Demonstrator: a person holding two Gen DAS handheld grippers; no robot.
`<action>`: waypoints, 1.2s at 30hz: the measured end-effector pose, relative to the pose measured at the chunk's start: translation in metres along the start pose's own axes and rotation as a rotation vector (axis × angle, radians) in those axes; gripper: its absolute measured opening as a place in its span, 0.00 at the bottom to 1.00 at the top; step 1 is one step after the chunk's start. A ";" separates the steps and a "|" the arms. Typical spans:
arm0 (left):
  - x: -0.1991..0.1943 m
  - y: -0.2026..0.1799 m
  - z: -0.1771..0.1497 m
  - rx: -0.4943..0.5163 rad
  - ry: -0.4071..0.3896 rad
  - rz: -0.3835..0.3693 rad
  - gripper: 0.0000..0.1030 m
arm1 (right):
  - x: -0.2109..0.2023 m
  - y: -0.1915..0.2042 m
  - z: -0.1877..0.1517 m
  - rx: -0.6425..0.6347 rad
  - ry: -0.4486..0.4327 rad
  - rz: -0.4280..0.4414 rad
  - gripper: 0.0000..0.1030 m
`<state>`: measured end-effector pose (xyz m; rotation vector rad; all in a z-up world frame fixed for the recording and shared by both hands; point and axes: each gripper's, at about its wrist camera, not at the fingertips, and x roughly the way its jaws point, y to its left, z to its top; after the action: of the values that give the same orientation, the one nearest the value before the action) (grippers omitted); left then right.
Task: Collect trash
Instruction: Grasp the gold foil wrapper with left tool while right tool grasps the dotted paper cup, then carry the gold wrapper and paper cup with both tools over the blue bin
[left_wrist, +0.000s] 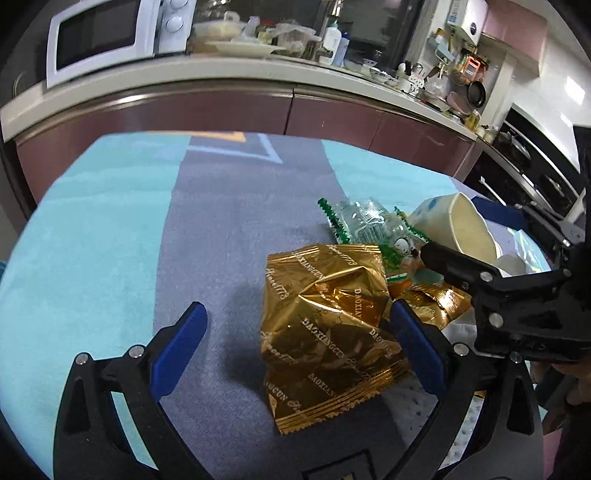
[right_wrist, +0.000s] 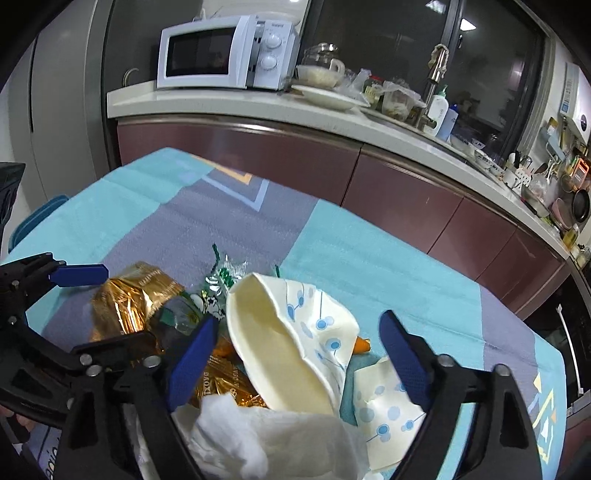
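**Both grippers settle over the trash pile**

The left gripper (left_wrist: 295, 332) stands wide open around the gold wrapper (left_wrist: 325, 332), gripping nothing. The right gripper (right_wrist: 295, 354), also open and empty, straddles the crushed paper cup (right_wrist: 291, 339), just beyond the wrapper. Next, probably, each closes. Beyond the wrapper the cloth (left_wrist: 110, 221) lies clear to its far edge.
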<state>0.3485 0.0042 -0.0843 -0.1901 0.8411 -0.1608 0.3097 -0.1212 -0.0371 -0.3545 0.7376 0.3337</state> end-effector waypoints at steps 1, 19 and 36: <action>0.001 0.002 0.001 -0.009 -0.003 -0.004 0.94 | 0.001 0.000 0.000 -0.003 0.006 0.003 0.70; -0.017 0.012 0.003 -0.053 -0.106 -0.086 0.34 | -0.028 -0.008 0.003 0.037 -0.067 0.051 0.14; -0.176 0.042 -0.018 -0.049 -0.365 -0.041 0.34 | -0.123 -0.010 0.007 0.122 -0.312 0.081 0.13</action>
<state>0.2225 0.0813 0.0212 -0.2737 0.4785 -0.1384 0.2331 -0.1479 0.0560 -0.1520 0.4642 0.4083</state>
